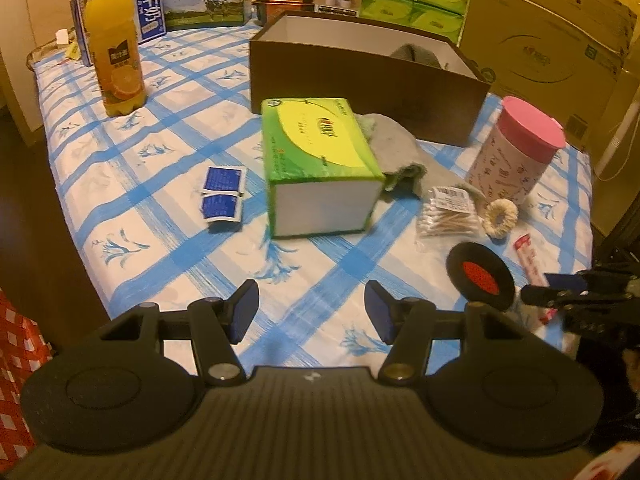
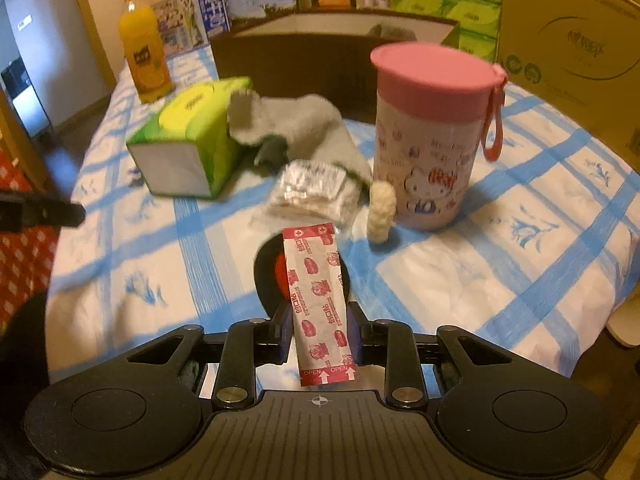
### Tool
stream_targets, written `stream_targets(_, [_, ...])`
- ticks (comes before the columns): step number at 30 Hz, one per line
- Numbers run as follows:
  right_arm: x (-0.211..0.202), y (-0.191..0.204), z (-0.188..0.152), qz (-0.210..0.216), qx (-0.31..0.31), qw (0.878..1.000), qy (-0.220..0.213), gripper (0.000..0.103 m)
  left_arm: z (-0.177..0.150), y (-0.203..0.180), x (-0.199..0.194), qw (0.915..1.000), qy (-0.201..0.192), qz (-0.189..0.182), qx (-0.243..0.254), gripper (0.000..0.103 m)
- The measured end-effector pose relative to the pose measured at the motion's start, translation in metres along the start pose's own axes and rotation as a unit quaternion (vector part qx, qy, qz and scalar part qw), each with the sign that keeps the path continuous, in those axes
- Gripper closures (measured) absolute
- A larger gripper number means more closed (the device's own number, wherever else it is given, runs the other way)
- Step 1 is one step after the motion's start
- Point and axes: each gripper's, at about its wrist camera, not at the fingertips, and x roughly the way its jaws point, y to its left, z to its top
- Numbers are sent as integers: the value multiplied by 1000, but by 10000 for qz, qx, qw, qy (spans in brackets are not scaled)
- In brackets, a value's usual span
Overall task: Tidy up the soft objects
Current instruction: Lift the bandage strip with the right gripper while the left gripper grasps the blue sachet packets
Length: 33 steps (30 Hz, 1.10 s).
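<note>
My right gripper point(image 2: 320, 328) is shut on a red-and-white bandage strip point(image 2: 316, 300), which stands upright between the pads just above the table. The strip point(image 1: 530, 260) and that gripper point(image 1: 536, 292) also show at the right edge of the left wrist view. My left gripper point(image 1: 312, 312) hangs open over the checked cloth with nothing between its fingers. A grey cloth point(image 1: 396, 152) lies crumpled beside a green tissue box point(image 1: 316, 152). Behind them stands an open brown box point(image 1: 360, 80) with another grey item point(image 1: 416, 54) inside. A cream scrunchie point(image 2: 382, 212) leans by the pink-lidded cup point(image 2: 432, 136).
A bag of cotton swabs point(image 2: 312, 192) and a black disc with a red centre point(image 1: 480, 276) lie near the strip. Two blue packets point(image 1: 222, 194) lie left of the tissue box. An orange juice bottle point(image 1: 114, 44) stands far left. Cartons and green packs line the back.
</note>
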Motion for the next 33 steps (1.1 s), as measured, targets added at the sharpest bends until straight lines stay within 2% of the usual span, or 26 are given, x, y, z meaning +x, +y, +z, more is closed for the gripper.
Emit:
stream_targets(9, [-3, 5, 27, 158, 226, 9993, -244, 75, 9, 26, 12, 9997, -90, 205, -103, 47])
stream_targets(24, [21, 7, 70, 130, 448, 9980, -417, 75, 36, 66, 57, 9989, -145, 431, -65, 47])
stream_targets(33, [41, 7, 90, 122, 588, 9973, -432, 75, 51, 80, 102, 9994, 25, 320, 155, 47])
